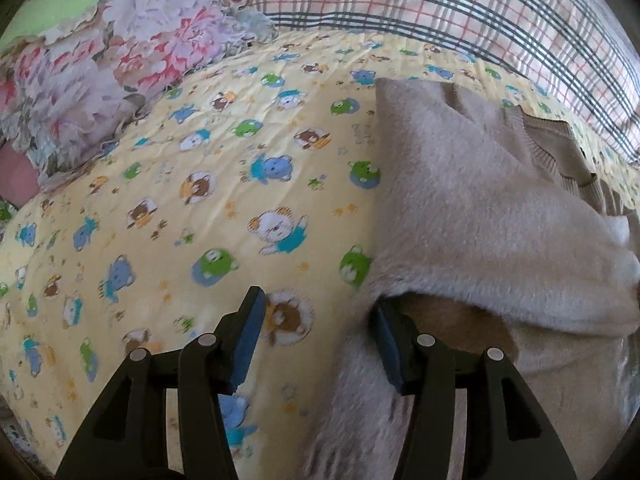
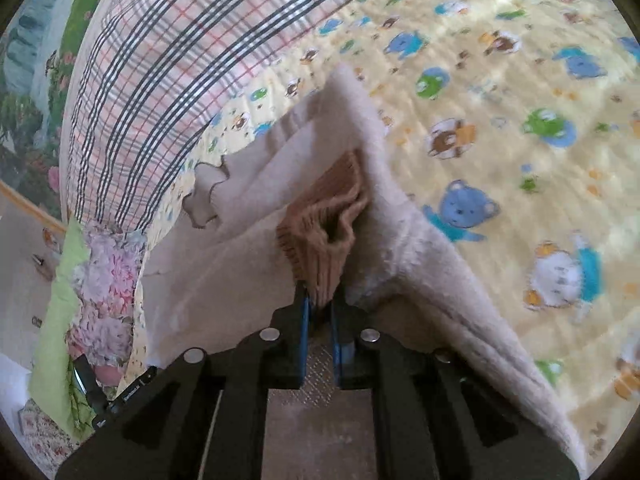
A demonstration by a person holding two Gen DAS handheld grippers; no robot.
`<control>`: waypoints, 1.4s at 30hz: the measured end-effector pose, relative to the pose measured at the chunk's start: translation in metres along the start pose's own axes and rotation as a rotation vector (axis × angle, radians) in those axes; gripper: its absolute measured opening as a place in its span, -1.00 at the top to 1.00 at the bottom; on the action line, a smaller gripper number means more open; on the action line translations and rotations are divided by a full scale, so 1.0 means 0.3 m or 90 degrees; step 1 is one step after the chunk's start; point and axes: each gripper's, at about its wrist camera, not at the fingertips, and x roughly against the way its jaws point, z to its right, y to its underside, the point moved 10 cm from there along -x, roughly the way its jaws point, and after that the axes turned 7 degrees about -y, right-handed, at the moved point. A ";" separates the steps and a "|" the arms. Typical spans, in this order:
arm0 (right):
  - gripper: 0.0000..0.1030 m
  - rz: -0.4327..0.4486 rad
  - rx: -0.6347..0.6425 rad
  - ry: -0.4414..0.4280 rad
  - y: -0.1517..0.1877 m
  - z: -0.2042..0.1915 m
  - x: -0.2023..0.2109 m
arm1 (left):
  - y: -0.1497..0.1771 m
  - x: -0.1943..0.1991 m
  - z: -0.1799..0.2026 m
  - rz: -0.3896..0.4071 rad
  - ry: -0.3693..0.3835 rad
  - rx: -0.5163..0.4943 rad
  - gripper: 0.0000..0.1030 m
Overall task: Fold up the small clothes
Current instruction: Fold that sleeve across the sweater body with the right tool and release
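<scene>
The sweater [image 1: 472,200], beige and fleecy with a brown ribbed hem [image 1: 560,152], lies on the bed's yellow bear-print sheet [image 1: 192,184], toward the right side in the left wrist view. Part of it is lifted, so a fold of fleece arches over the near right of that view.

The left gripper [image 1: 316,316] hovers low over the sheet at the sweater's left edge, its jaws apart. The right pad sits under the raised fold, touching or nearly touching the fleece; the left pad is over bare sheet. Nothing is pinched between them.

The right gripper [image 2: 320,304] has its jaws nearly together, clamped on the brown ribbed hem [image 2: 324,236], which bunches up just beyond the blue pads. No earlier view is given to say more of them. From that grip the fleece drapes away on both sides like a tent, the right flank falling to the sheet.

Beyond the sweater lies a plaid pillow [image 1: 460,4]. At the far left sits a floral quilt [image 1: 120,68] with a green edge.
</scene>
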 end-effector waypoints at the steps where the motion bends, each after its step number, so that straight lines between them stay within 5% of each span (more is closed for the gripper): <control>1: 0.70 0.006 0.007 0.017 -0.003 0.001 0.023 | 0.010 0.016 -0.011 -0.002 0.006 -0.003 -0.06; 4: 0.48 0.061 0.043 0.073 -0.029 -0.009 0.128 | 0.014 0.085 -0.036 0.014 0.029 -0.004 -0.03; 7: 0.47 0.092 0.075 0.050 -0.063 -0.066 0.181 | -0.052 0.169 -0.017 0.054 0.065 0.000 -0.02; 11: 0.47 0.055 0.109 -0.023 -0.076 -0.186 0.101 | -0.154 0.196 0.100 0.082 0.129 -0.007 -0.02; 14: 0.47 -0.002 0.115 -0.051 -0.061 -0.224 -0.021 | -0.170 0.146 0.204 0.058 0.168 -0.036 -0.02; 19: 0.51 -0.032 0.069 0.083 -0.069 -0.046 -0.086 | -0.111 -0.010 0.222 0.001 0.084 -0.089 -0.15; 26: 0.39 0.010 0.071 0.053 -0.067 -0.035 0.099 | -0.044 0.060 0.101 -0.002 0.099 -0.048 -0.28; 34: 0.19 -0.016 0.153 0.017 0.098 -0.111 0.305 | 0.179 0.267 0.014 0.000 0.134 -0.059 -0.30; 42: 0.03 -0.009 0.166 0.018 0.238 -0.061 0.476 | 0.369 0.338 -0.064 -0.012 0.157 -0.052 -0.36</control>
